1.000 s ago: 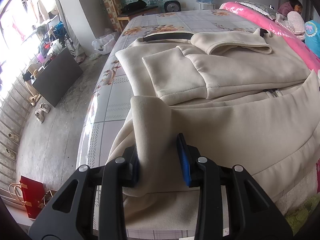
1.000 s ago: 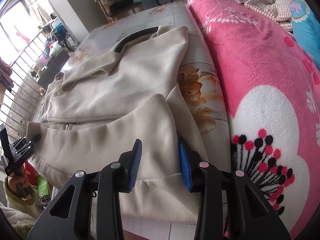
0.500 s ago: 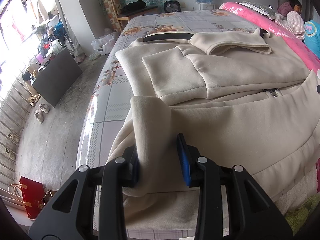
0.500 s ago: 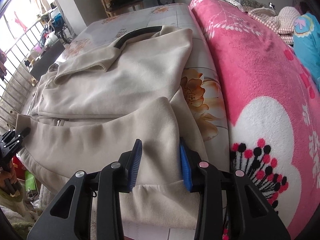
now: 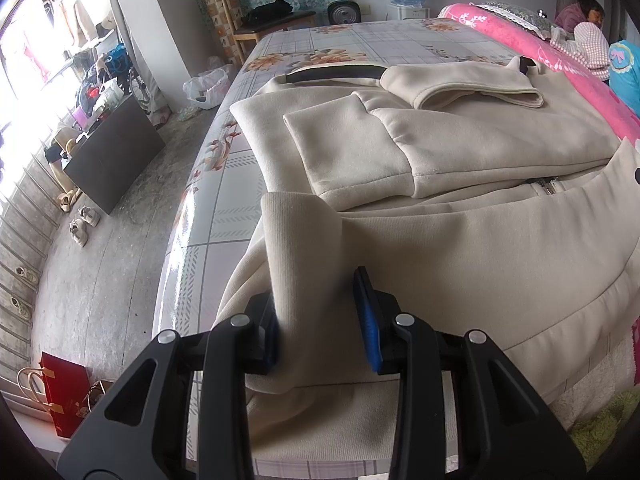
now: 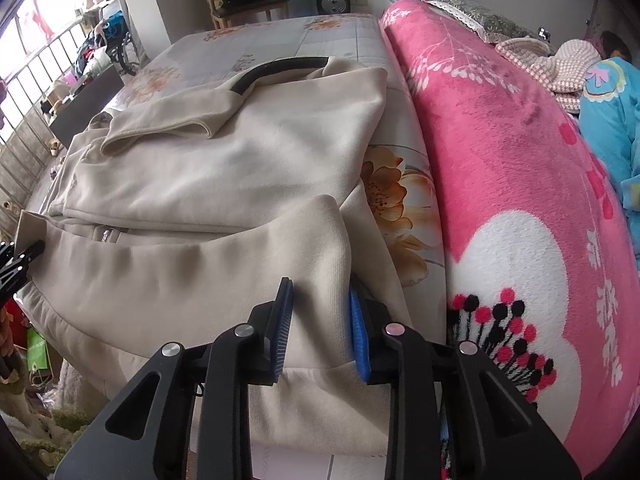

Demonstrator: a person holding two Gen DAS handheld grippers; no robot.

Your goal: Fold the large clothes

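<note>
1. Left wrist view: a large cream jacket (image 5: 460,184) lay spread across a bed covered by a glossy floral sheet (image 5: 360,40), its sleeves folded in over the chest and a dark collar band at the far end.
2. The left gripper (image 5: 316,316) sat at the near left corner of the jacket's hem. A raised fold of the ribbed hem stood between its blue pads, and the jaws were closed on that cloth.
3. Beyond the bed's left edge I could see a bare concrete floor, a red paper bag (image 5: 64,392), pairs of shoes and a dark cabinet (image 5: 116,156).
4. Right wrist view: the same jacket (image 6: 224,168) filled the middle, with a zipper pull showing near the left side.
5. The right gripper (image 6: 320,328) was at the near right corner of the hem. Its jaws had just been closing, and they pinched a bunched ridge of the cloth between the pads.
6. A pink blanket (image 6: 500,168) with white and black flowers lay just beside the jacket on the right.
7. The tip of the left gripper showed at the far left edge.
</note>
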